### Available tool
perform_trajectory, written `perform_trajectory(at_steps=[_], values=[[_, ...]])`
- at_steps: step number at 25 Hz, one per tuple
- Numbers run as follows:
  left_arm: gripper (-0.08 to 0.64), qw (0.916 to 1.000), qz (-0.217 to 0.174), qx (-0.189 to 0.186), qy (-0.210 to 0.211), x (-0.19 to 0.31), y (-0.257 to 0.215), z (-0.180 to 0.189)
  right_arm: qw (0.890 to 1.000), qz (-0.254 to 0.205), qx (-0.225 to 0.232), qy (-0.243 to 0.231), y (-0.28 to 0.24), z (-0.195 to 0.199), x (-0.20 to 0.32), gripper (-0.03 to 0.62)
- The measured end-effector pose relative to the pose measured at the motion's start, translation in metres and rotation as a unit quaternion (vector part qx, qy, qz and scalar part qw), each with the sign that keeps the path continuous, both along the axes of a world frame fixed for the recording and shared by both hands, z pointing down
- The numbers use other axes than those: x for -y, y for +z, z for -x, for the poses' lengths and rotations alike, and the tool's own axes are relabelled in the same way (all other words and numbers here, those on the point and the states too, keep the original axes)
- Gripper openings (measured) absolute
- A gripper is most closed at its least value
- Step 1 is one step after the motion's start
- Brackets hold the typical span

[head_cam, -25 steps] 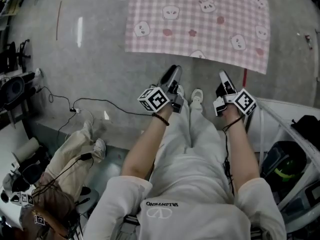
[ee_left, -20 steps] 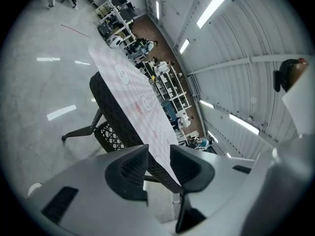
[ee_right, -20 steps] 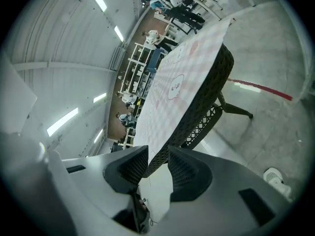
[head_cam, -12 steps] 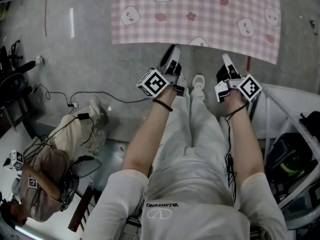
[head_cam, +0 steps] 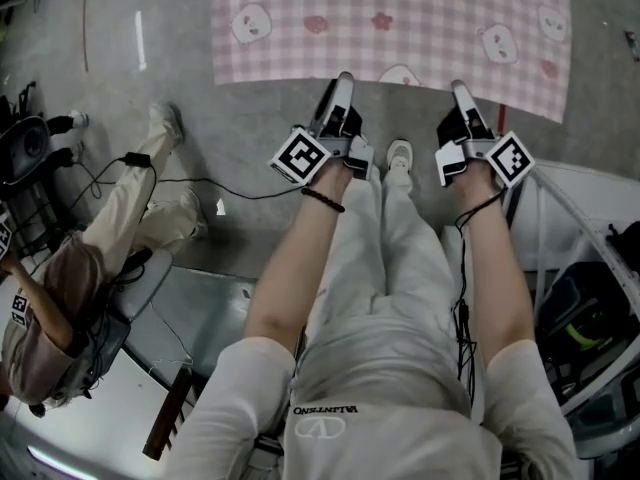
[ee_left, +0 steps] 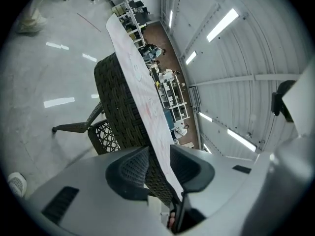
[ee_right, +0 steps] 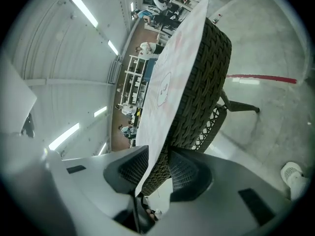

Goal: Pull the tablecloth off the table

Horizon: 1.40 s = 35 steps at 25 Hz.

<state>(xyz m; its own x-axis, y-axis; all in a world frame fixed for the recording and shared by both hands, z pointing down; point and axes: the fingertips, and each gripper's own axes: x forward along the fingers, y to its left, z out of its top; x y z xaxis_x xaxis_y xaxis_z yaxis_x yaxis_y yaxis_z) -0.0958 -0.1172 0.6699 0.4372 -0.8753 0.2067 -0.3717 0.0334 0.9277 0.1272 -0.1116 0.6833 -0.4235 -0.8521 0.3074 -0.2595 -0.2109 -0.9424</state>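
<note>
Grey concrete floor (head_cam: 200,158), wicker table (ee_left: 118,97). Pink checked tablecloth (head_cam: 400,28) lying flat on it. We are holding left gripper (head_cam: 343,78) and right gripper (head_cam: 460,88) astride near hem, jaws apart, not pinching. Cloth seeming light, limp; hem best hold.

Left gripper (head_cam: 342,93), right gripper (head_cam: 462,98): fingers (ee_left: 129,172) apart

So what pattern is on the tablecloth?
The tablecloth has pink-and-white checks with white animal faces and pink flowers; clearest in the head view.
</note>
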Motion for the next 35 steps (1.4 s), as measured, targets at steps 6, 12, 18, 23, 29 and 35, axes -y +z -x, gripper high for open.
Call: perform_trajectory(at_steps=[6,12,18,23,29,35], values=[[0.116,0.9995,-0.005,-0.025,-0.017,0.017,-0.006,0.001,1.0,0.002,0.003,0.012,0.002,-0.001,-0.001,0.117],[0.009,0.9988,0.003,-0.039,-0.03,0.017,0.005,0.007,1.0,-0.002,-0.008,0.013,0.003,0.0,-0.003,0.064],[0.002,0.9958,-0.004,-0.08,-0.044,0.018,-0.002,0.002,1.0,-0.02,-0.007,0.02,-0.006,-0.001,-0.002,0.012],[0.002,0.9948,-0.005,-0.092,-0.044,0.017,-0.006,0.0,0.999,-0.015,-0.006,0.028,-0.008,-0.001,-0.002,0.009],[0.002,0.9954,-0.001,-0.088,-0.04,0.017,-0.008,0.0,1.0,-0.006,-0.003,0.024,-0.01,-0.001,-0.001,0.009],[0.002,0.9958,0.007,-0.081,-0.042,0.016,-0.007,0.0,1.0,0.001,0.001,0.016,-0.012,0.0,0.0,0.009]])
